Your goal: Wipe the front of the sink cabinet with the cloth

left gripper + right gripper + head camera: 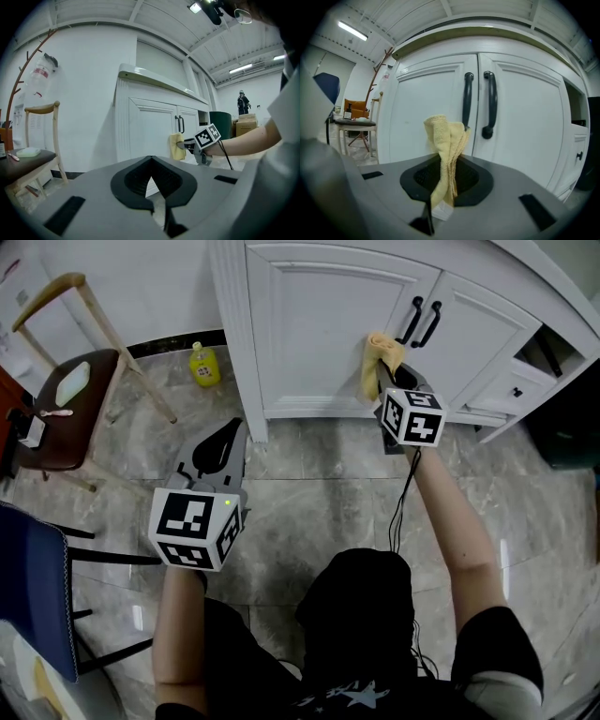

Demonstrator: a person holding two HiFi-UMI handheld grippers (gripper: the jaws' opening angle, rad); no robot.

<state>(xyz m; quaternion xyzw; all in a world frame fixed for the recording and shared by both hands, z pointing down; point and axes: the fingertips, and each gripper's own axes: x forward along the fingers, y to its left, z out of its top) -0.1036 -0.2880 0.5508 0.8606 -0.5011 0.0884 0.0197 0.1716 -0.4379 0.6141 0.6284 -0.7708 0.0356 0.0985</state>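
Note:
The white sink cabinet [319,324] has two doors with black handles [419,322]. My right gripper [385,382] is shut on a yellow cloth [382,354], which it holds against the left door just beside the handles. In the right gripper view the cloth [446,140] rises bunched out of the gripper [443,187] in front of the handles [478,103]. My left gripper [228,431] hangs over the floor left of the cabinet, shut with nothing in it. The left gripper view shows its jaws [157,201] closed, with the cloth [176,146] far off at the door.
A yellow bottle [203,365] stands on the floor by the cabinet's left corner. A wooden chair [70,399] with small items on its seat is at the left, a blue chair [33,587] nearer. An open compartment [544,348] and a dark bin [567,427] are at the right.

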